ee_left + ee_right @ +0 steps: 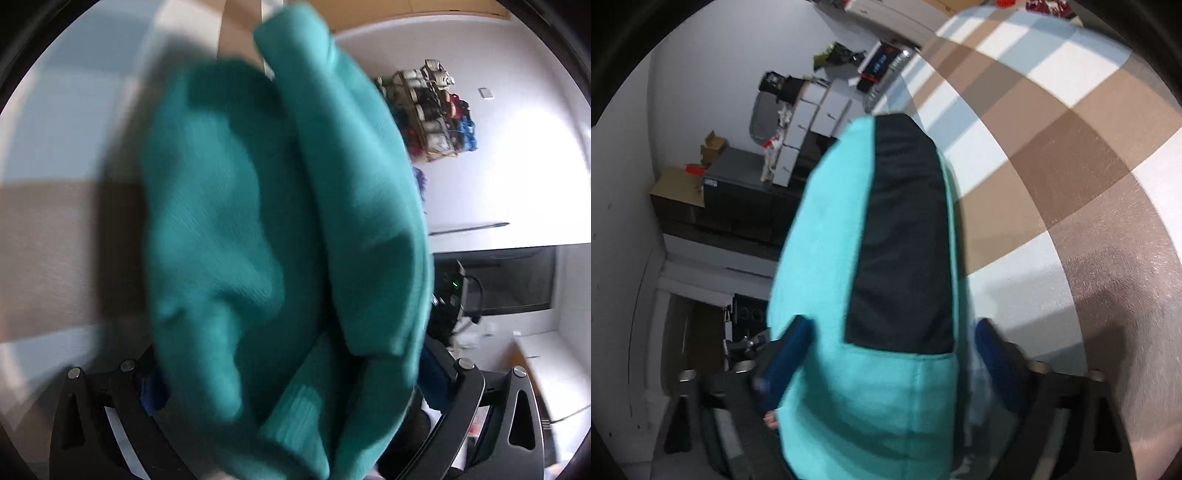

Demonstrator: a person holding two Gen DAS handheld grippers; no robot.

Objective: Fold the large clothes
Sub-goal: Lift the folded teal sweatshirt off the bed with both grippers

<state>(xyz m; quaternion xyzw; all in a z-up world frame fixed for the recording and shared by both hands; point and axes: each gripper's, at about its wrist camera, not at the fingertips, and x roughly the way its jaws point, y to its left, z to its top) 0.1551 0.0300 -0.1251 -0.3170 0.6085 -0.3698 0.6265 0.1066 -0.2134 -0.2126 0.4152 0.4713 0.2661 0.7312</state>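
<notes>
Left wrist view: teal garment (280,229) bunched between the wide-spread left gripper (291,391), over checked cloth (55,221). Right gripper (890,365) also gapes, the garment (827,280) between its pads (792,354).

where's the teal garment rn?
The teal garment hangs bunched between both pairs of wide-open tongs, filling the centre of both wrist views. In the right wrist view a dark panel faces the camera, with the plaid-covered surface behind it.

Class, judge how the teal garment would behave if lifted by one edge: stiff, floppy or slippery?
Probably floppy: the teal garment bunches in soft rounded folds. Likely to sag and unfold, since layers overlap loosely. Its knit-looking surface suggests it is not very slippery.
</notes>
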